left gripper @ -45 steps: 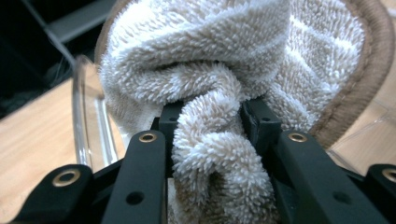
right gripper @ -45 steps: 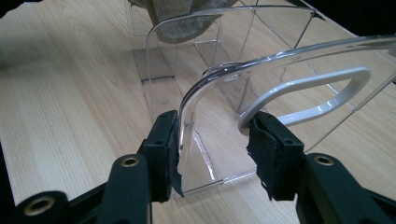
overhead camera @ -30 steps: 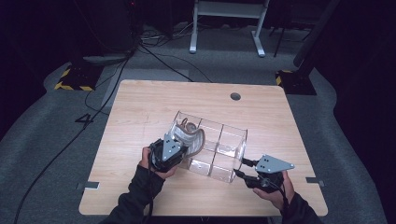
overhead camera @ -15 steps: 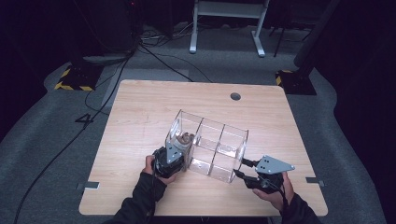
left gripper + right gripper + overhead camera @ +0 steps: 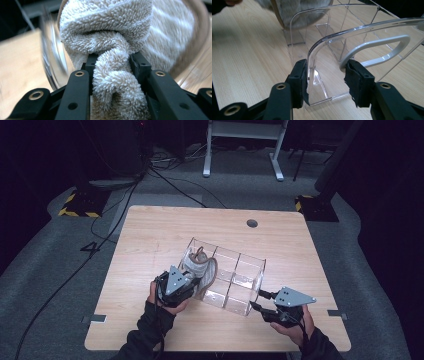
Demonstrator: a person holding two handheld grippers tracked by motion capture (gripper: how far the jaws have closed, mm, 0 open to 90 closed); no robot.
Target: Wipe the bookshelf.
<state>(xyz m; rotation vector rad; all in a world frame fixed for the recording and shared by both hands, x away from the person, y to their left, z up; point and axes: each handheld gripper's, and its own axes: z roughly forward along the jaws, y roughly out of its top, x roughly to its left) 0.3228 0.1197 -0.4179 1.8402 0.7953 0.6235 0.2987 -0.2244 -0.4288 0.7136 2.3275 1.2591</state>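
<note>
Wooden table [image 5: 150, 235], dark room. Left gripper [image 5: 192, 282] clenches towel [image 5: 112, 50] at organizer's [image 5: 240, 270] 9 o'clock end. Right gripper [image 5: 325, 77] grasps its 4 o'clock handle [image 5: 377, 47].

So the divided clear box [image 5: 235, 280] sits on the worktop [image 5: 150, 235], a bit toward the near edge and right of centre. The towel [image 5: 201, 270] is bunched in its left end compartment. Left tongs [image 5: 187, 282] are at the box's left end, clamped on the towel; right tongs [image 5: 257, 301] are at its near right corner, straddling the wall there.
</note>
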